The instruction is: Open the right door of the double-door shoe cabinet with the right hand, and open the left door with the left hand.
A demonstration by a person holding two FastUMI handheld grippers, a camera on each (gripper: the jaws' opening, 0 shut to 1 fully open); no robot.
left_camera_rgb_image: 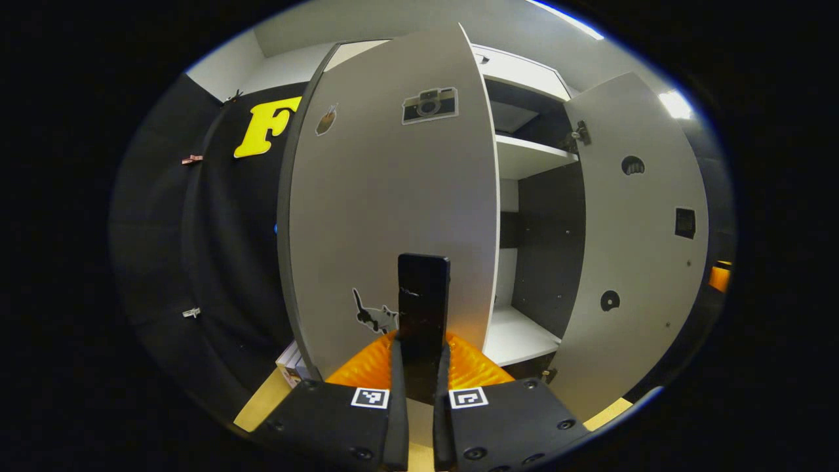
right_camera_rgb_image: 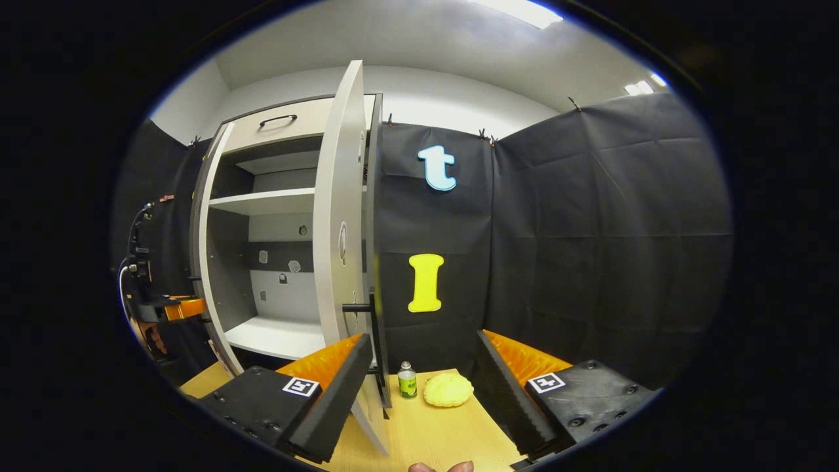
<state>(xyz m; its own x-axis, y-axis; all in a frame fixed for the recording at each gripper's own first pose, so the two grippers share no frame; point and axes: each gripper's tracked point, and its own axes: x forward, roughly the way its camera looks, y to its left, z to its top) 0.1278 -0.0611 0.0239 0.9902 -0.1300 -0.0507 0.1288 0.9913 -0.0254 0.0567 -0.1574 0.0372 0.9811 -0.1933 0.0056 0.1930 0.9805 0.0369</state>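
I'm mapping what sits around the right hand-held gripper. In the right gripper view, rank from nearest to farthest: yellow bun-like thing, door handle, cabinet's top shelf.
1. Door handle, by the left finger.
2. Yellow bun-like thing, ahead on the table.
3. Top shelf, inside the cabinet, upper left.

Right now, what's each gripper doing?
Left gripper: shut on the left door's handle.
Right gripper: open, holding nothing, beside the right door.

Between our left gripper's (left_camera_rgb_image: 419,393) jaws: black door handle (left_camera_rgb_image: 423,308) on pale grey left door (left_camera_rgb_image: 393,210). Fingers (left_camera_rgb_image: 396,393) black, orange behind. Beyond right jaws: green bottle (right_camera_rgb_image: 407,380), yellow bun (right_camera_rgb_image: 448,389), light wood table (right_camera_rgb_image: 432,432).
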